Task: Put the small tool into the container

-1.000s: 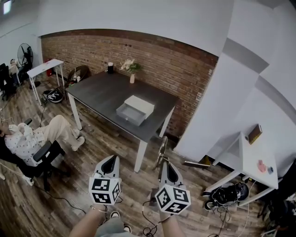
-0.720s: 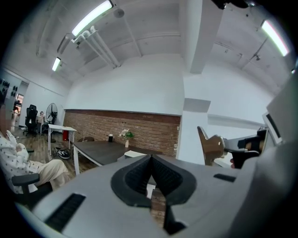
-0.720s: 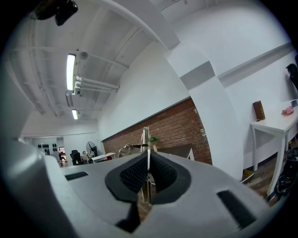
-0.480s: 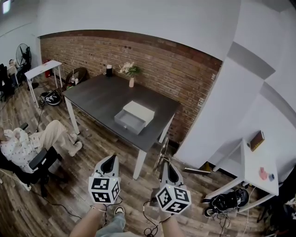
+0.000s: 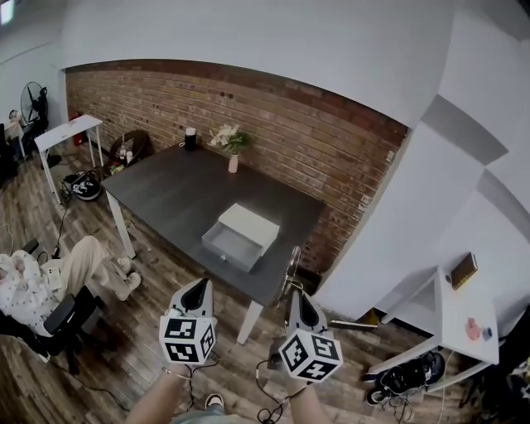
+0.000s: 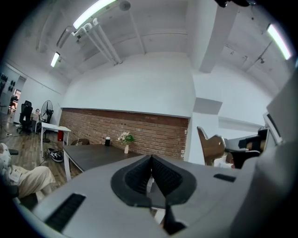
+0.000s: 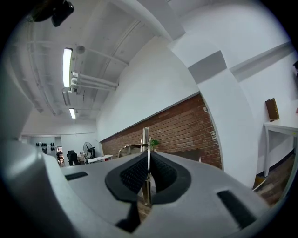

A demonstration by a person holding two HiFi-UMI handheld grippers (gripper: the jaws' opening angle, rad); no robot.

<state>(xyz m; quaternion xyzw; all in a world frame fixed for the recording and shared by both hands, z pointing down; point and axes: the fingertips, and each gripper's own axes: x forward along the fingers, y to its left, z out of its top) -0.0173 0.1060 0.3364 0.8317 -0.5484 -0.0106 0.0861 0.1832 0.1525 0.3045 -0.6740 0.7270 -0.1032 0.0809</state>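
Bright ceiling tubes (image 6: 95,11), fisheye warp, v. dark edges.

brassy tool (image 5: 291,265), white container (image 5: 248,225), dk grey table (image 5: 174,186).

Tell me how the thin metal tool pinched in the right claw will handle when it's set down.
The thin brass-coloured metal tool is probably stiff: it juts straight from the right claw without sagging. It looks light for its length, being so slim. With so much of it sticking out past the claw, it may pivot or slip in the grip.
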